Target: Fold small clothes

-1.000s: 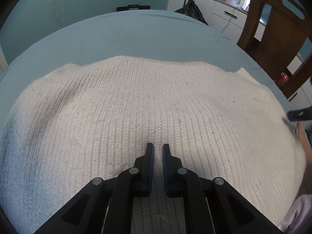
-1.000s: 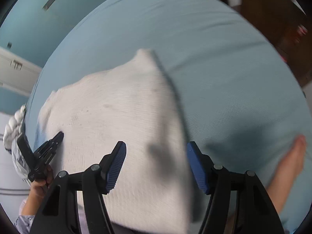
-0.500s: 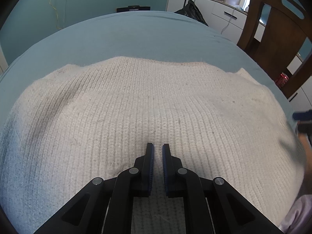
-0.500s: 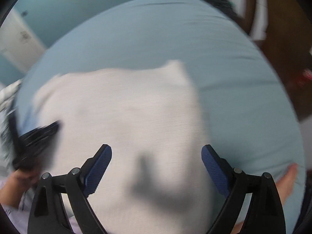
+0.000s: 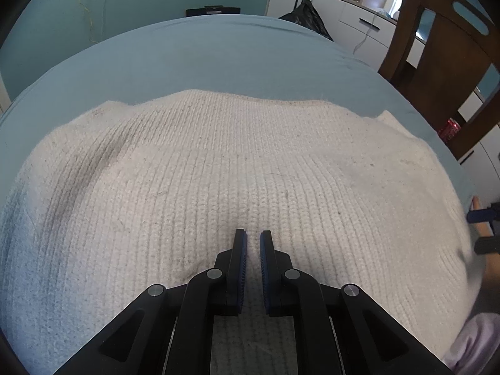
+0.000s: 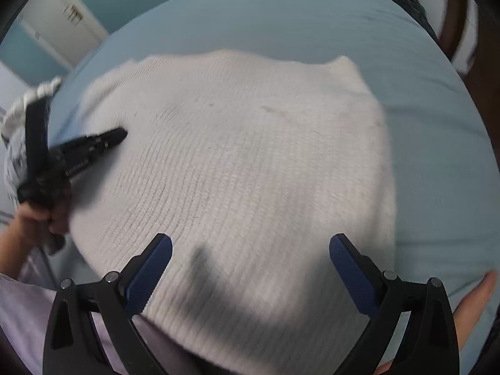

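One cream ribbed-knit sweater (image 5: 237,187) lay spread flat on the pale blue cloth-covered tabletop (image 5: 203,56), already looking like a rough rectangle with one corner poking up at its far right edge. The left hand-held gripper (image 5: 253,243) sat low over the knit near its left side, its blue-padded fingers (image 5: 240,268) drawn almost together with a thin gap between them; whether any yarn was caught in that gap could not be told. The right hand-held gripper (image 6: 250,268) hovered above the near edge of the sweater with its jaws spread wide and nothing between them. The step in hand looked like setting up the next fold, and doing it well would probably mean lowering the right one onto the near hem, pinching both layers fully rather than a few loose stitches, and lifting evenly with the left so the soft, stretchy knit would not sag or skew. The right-wrist view was blurred, so the exact edge beneath that gripper was uncertain. Counted: one sweater, two grippers, one dark wooden chair (image 5: 443,62) beyond the tabletop, and one red drink can (image 5: 450,126) by it.
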### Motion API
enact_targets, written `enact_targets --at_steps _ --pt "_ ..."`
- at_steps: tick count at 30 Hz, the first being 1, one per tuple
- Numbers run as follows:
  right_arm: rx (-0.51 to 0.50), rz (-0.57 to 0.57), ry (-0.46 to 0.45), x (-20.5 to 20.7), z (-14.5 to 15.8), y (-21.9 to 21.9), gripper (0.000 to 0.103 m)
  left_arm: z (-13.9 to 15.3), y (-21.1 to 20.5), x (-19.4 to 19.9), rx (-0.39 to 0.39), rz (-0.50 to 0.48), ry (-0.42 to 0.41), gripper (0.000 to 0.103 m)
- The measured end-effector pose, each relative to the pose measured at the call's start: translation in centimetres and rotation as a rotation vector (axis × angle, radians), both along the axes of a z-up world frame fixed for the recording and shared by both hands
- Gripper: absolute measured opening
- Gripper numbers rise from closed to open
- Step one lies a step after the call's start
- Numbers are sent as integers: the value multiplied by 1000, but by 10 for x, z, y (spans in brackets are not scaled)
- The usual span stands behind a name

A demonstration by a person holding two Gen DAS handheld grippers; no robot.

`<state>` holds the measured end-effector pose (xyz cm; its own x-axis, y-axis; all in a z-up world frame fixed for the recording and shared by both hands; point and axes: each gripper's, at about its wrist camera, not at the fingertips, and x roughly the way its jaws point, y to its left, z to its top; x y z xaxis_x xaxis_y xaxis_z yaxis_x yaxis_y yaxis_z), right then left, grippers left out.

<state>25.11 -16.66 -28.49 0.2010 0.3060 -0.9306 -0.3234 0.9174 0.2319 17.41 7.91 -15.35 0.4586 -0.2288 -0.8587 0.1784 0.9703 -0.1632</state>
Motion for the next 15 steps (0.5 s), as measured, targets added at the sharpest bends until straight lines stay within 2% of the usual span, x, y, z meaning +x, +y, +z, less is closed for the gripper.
enact_targets --at_steps 3,5,7,9,11,12,13,15 --pt "72 -120 121 6 -11 -39 99 14 -7 1 86 -85 41 8" --pt "137 -213 180 11 -19 -61 99 36 -2 -2 117 -111 60 8" --pt "207 -295 237 10 -20 -82 99 61 11 -7 106 -102 78 8" --pt "249 -353 265 6 -16 -93 99 89 30 -19 104 -93 133 8" --pt "243 -384 271 -9 0 -114 99 107 54 -36 133 -65 226 8" --pt "240 -386 272 -18 10 -144 99 113 65 -45 141 -49 262 8" --pt "243 -386 282 -26 17 -145 99 118 77 -58 136 -34 285 8" --pt "259 -398 323 -34 21 -120 99 125 106 -89 73 3 309 8"
